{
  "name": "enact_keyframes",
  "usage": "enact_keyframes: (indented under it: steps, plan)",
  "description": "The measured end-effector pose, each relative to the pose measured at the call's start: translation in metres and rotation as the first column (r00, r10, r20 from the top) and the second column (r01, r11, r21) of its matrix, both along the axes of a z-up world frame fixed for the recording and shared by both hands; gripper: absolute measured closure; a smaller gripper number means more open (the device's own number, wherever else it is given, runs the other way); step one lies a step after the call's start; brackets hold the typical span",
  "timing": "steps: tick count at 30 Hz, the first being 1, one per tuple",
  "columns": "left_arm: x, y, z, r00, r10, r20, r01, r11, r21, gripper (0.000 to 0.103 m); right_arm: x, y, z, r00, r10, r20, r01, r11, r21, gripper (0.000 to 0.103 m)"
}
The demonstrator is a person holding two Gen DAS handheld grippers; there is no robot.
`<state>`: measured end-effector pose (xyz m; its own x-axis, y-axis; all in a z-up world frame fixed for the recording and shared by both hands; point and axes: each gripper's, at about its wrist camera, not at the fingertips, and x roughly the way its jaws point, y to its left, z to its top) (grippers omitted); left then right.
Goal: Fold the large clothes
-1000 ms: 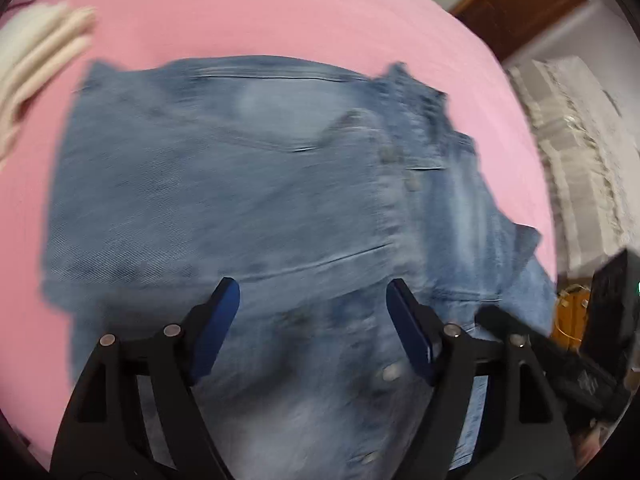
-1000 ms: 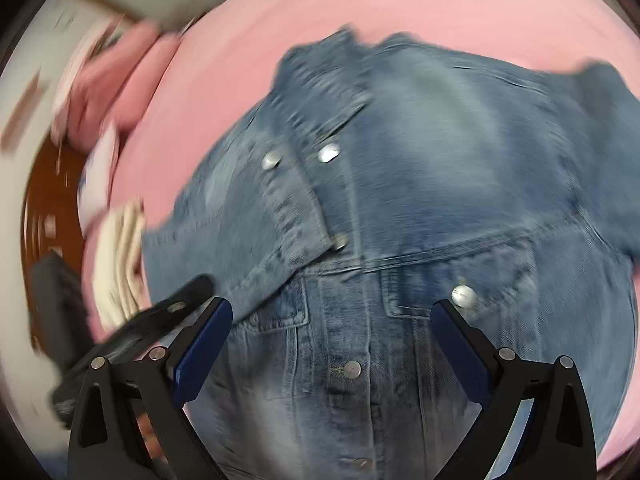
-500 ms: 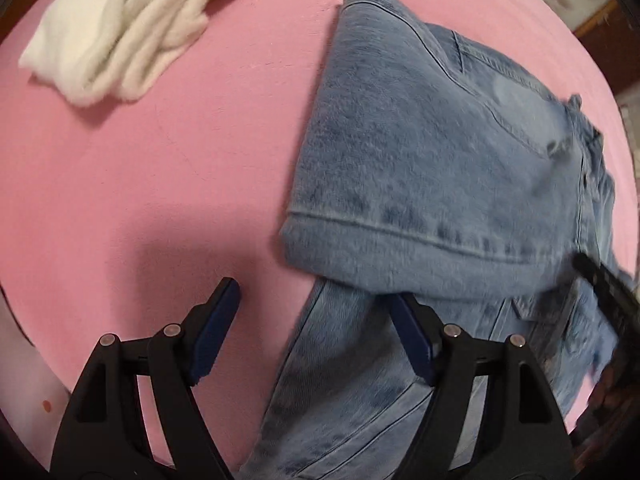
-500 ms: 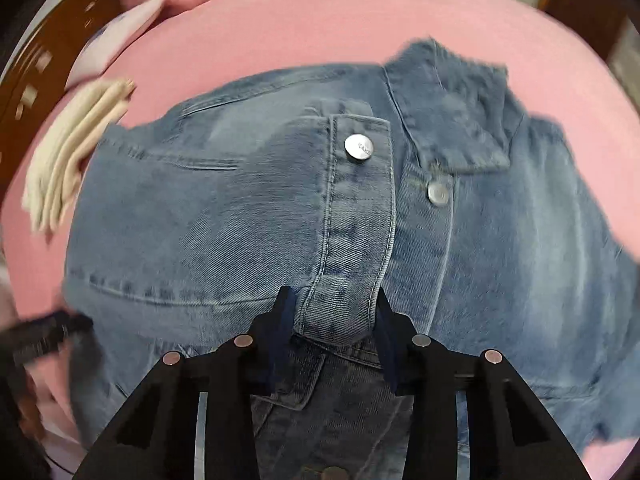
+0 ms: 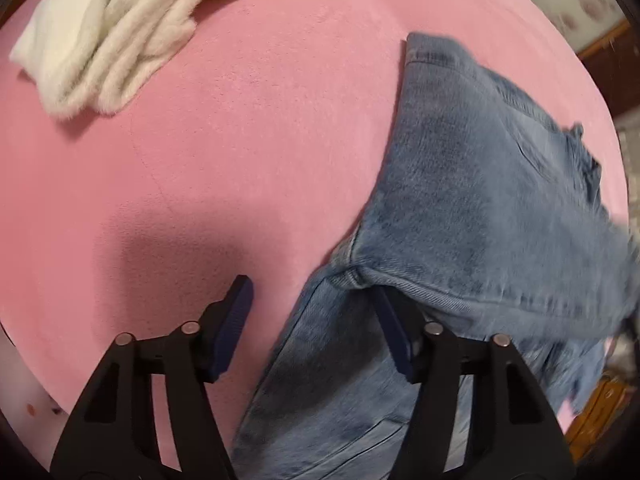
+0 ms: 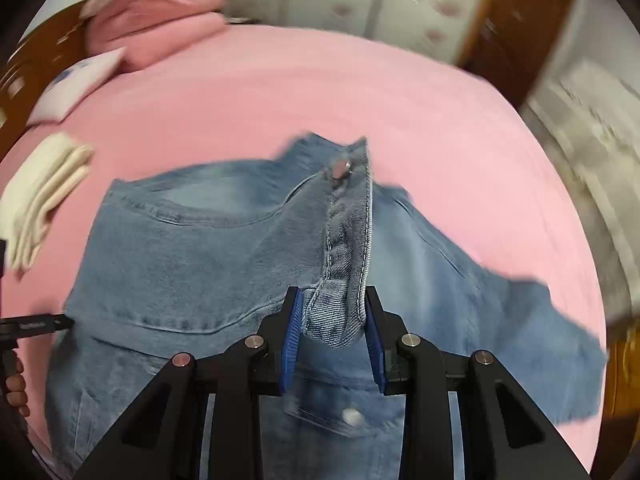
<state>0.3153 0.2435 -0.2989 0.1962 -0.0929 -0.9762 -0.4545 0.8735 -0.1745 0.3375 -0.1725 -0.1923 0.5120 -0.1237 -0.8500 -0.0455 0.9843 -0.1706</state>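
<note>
The right gripper [image 6: 332, 332], jaws just closing, is pinching the blue denim jacket's [image 6: 208, 256] blurred cuff; the left gripper [image 5: 316, 312], narrowing, is straddling its edge, one fingertip hidden under the fold

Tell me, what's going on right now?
Right gripper clamped on denim jacket cuff. Left gripper closing, straddling jacket's edge, no grip yet. White garment off aside, nothing blocking.

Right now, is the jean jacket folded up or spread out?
Partly folded: the denim jacket has a sleeve doubled over its front, and the right gripper lifts the cuff.
</note>
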Motion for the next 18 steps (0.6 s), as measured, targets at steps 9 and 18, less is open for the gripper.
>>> enact_keyframes:
  steps: [9,18]
  plan:
    - [-0.010,-0.008,0.019,0.995,0.066,0.074,-0.066,0.998,0.006,0.064,-0.015,-0.051,-0.047,0.971,-0.189,-0.149,0.188,0.982,-0.017,0.066]
    - [-0.015,-0.106,0.084,0.941,-0.204,0.271,0.218,0.976,-0.021,0.075,-0.015,-0.036,-0.051,0.966,-0.036,-0.255,0.218,0.642,0.735,0.071]
